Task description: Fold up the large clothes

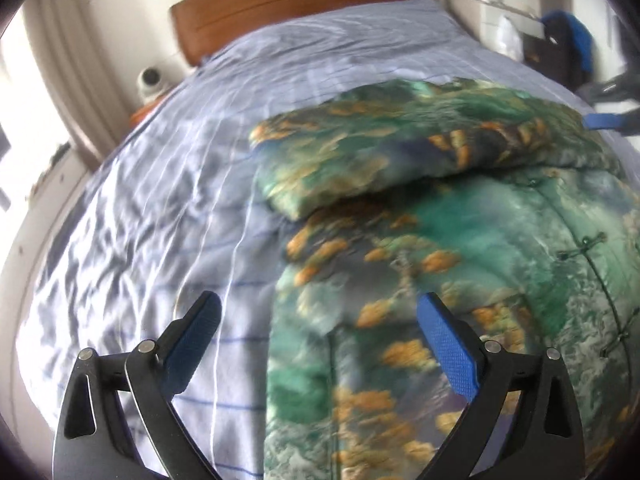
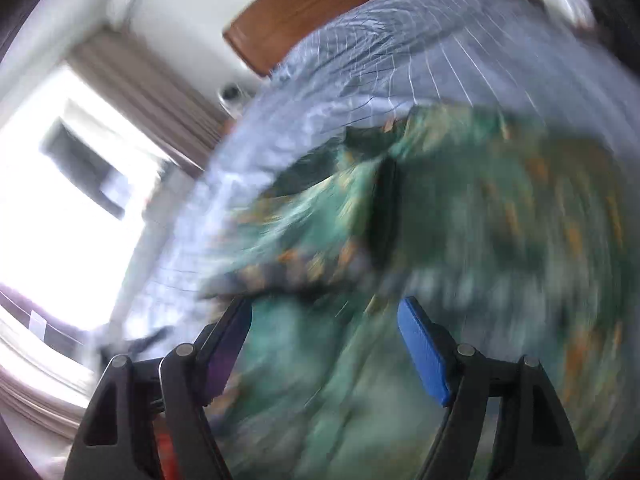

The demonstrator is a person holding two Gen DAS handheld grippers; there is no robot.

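Note:
A large green garment [image 1: 460,260] with orange and grey print lies on the bed, at the right of the left wrist view. One sleeve [image 1: 400,152] is folded across its upper part. A row of knot buttons [image 1: 592,248] runs down its right side. My left gripper [image 1: 320,312] is open and empty, just above the garment's left edge. My right gripper [image 2: 324,316] is open and empty over the same garment [image 2: 460,240]; that view is heavily blurred. The right gripper's blue pad [image 1: 604,121] shows at the far right of the left wrist view.
The bed has a pale blue striped sheet [image 1: 160,200] and a brown wooden headboard [image 1: 296,0]. A small white camera [image 1: 151,80] stands at the bed's far left corner. A bright window with curtains [image 2: 72,200] is on the left. Dark and blue items [image 1: 572,48] hang at the back right.

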